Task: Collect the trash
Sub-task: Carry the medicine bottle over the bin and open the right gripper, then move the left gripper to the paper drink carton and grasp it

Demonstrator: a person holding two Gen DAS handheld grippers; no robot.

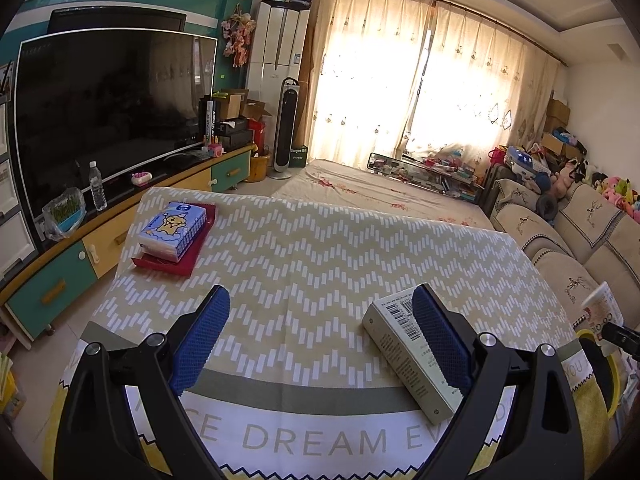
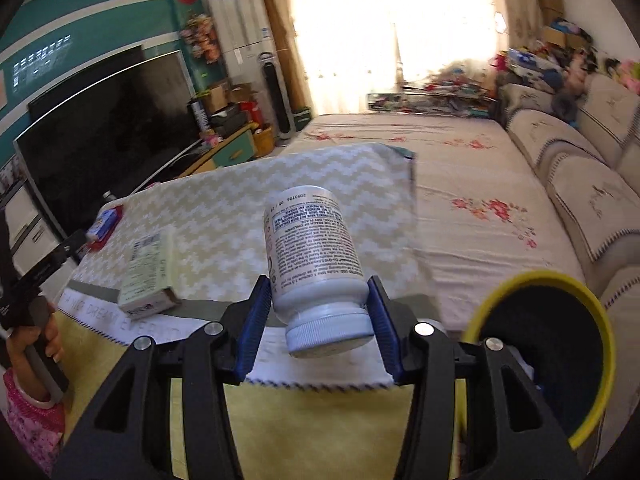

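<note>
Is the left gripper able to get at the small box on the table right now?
Probably yes. The left gripper is open, and the box lies flat on the table against its right finger, nothing between them.

Daylight enters through the curtains (image 1: 420, 80), overexposed to white glare in the right wrist view. The television (image 1: 108, 112) screen carries faint reflections. The right wrist view shows motion blur; the left is sharp. Fisheye distortion bends and darkens all corners.
</note>
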